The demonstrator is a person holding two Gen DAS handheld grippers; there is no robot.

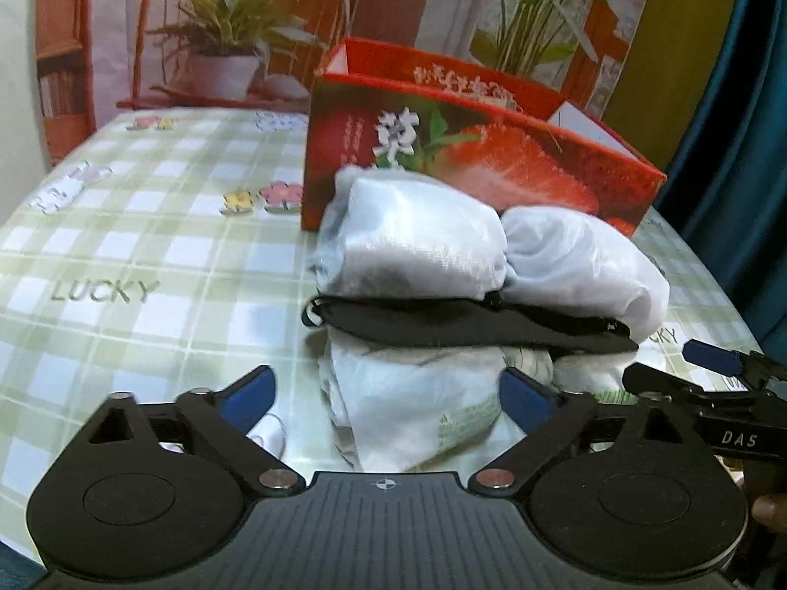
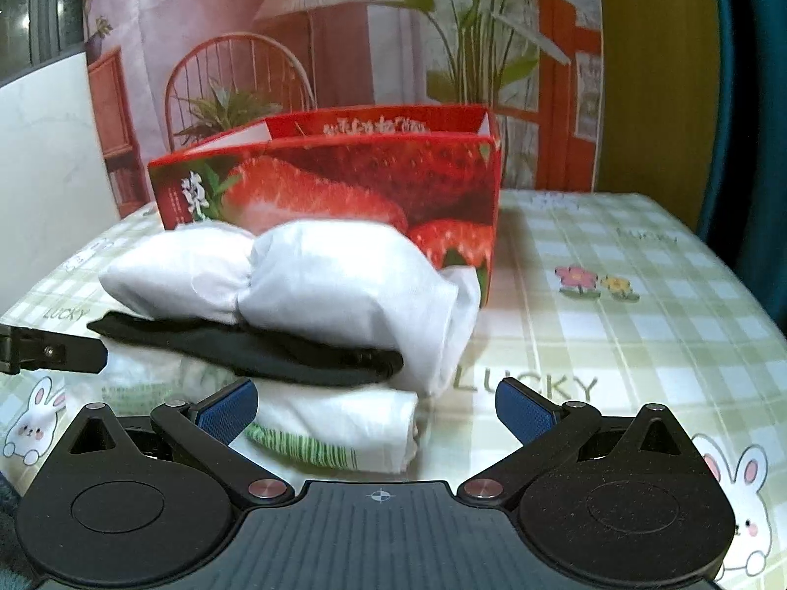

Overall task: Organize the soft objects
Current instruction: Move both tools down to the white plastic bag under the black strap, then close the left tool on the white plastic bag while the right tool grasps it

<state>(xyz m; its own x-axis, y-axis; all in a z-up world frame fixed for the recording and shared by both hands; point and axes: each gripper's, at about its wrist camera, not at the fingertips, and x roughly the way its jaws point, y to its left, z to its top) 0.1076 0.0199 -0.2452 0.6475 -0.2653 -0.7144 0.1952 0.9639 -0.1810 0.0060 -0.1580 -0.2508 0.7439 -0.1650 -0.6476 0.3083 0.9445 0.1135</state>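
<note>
A stack of soft things lies on the table in front of a red strawberry box (image 1: 472, 157) (image 2: 344, 182). On top are two white rolled bundles (image 1: 418, 241) (image 2: 315, 280), under them a black cloth (image 1: 467, 324) (image 2: 275, 349), and at the bottom a folded white plastic bag with green print (image 1: 408, 403) (image 2: 334, 423). My left gripper (image 1: 388, 388) is open, its fingers on either side of the bottom bag. My right gripper (image 2: 376, 405) is open at the stack's right end; it also shows in the left wrist view (image 1: 688, 368).
The table has a green checked cloth (image 1: 147, 265) (image 2: 615, 344) with flowers and rabbits. A printed backdrop with a chair and plants (image 1: 236, 39) stands behind the box. A blue curtain (image 1: 747, 147) hangs at the right.
</note>
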